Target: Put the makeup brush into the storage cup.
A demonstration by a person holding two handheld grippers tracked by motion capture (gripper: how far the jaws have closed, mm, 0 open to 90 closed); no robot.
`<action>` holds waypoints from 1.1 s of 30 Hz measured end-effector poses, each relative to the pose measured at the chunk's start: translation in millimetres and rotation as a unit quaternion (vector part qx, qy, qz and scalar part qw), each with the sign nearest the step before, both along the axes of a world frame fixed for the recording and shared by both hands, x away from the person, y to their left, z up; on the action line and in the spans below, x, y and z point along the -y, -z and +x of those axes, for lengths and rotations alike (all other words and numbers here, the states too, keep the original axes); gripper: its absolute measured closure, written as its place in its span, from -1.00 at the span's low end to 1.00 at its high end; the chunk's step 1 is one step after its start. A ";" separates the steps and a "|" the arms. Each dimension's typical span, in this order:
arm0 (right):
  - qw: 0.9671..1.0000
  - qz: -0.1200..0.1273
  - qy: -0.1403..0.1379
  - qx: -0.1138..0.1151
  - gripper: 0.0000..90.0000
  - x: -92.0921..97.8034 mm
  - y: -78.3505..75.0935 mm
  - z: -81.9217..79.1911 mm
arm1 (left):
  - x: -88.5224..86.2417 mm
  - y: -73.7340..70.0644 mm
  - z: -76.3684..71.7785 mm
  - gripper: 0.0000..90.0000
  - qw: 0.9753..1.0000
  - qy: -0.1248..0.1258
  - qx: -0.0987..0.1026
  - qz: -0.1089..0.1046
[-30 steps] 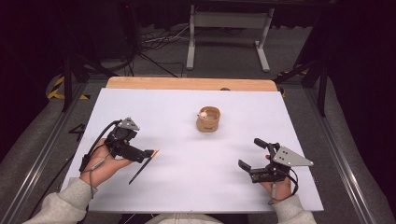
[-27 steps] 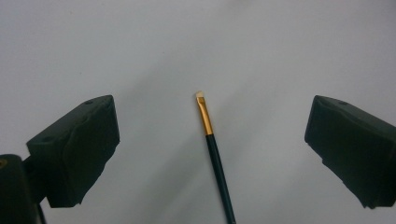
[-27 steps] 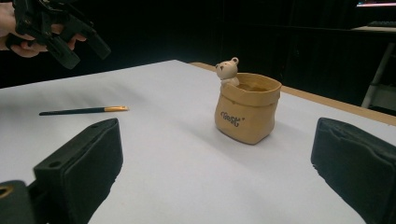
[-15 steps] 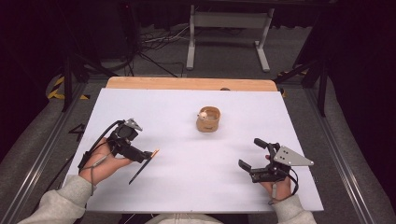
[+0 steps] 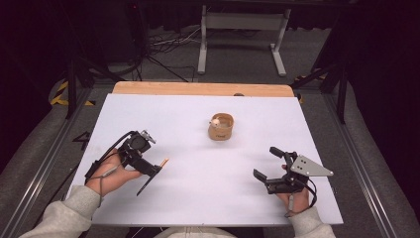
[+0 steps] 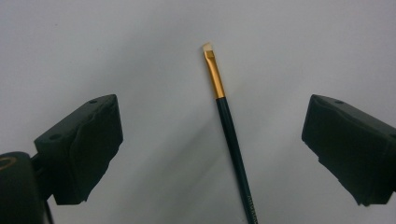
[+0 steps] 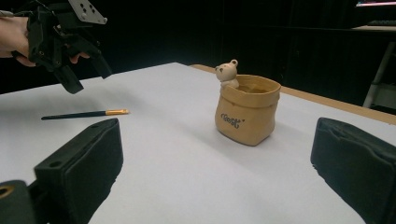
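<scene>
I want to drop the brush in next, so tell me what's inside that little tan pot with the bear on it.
The pot looks empty near its rim, with the bear figure perched on the edge. Its wall hides the bottom, so something small could lie there. The brush lies on the table between the open left gripper jaws.

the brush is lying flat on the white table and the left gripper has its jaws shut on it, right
Not quite. The brush does lie flat on the white table, but the left gripper has its jaws wide open, one on each side of the brush and clear of it. The left gripper view shows this.
</scene>
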State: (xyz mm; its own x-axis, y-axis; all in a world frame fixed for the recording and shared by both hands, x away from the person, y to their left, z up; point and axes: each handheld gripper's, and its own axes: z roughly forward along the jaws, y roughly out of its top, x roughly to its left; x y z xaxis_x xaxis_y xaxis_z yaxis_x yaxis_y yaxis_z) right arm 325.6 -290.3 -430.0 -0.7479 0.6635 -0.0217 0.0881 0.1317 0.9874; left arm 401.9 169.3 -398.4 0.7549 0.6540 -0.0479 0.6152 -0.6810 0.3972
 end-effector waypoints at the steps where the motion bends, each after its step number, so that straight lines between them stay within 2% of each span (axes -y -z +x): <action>1: 1.000 0.000 0.000 0.000 -0.94 0.0 0.0 0.0 | 0.4 1.1 0.2 -0.86 1.000 0.000 -0.001 0.004; 18: 1.000 0.001 -0.002 -0.001 -0.92 0.2 0.1 0.4 | 9.1 19.5 1.3 -0.81 0.999 0.012 -0.025 0.026; 24: 1.000 0.001 -0.001 -0.002 -0.92 0.2 0.0 0.3 | 10.4 23.6 1.5 -0.79 0.999 0.016 -0.024 0.031; 27: 1.000 0.000 -0.001 -0.003 -0.92 0.1 0.2 0.5 | 11.9 26.3 0.9 -0.76 0.999 0.016 -0.031 0.032; 33: 1.000 -0.002 0.000 -0.003 -0.91 0.1 0.3 0.5 | 14.7 30.1 0.0 -0.67 0.998 0.020 -0.030 0.044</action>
State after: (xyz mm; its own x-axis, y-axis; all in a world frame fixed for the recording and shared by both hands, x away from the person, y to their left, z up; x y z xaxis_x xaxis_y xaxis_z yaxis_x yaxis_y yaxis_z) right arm 326.1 -290.5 -430.3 -0.7476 0.6639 -0.0197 0.0945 0.1356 0.9862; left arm 401.9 154.5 -428.5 0.7783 0.6267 -0.0374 0.6075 -0.7367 0.2971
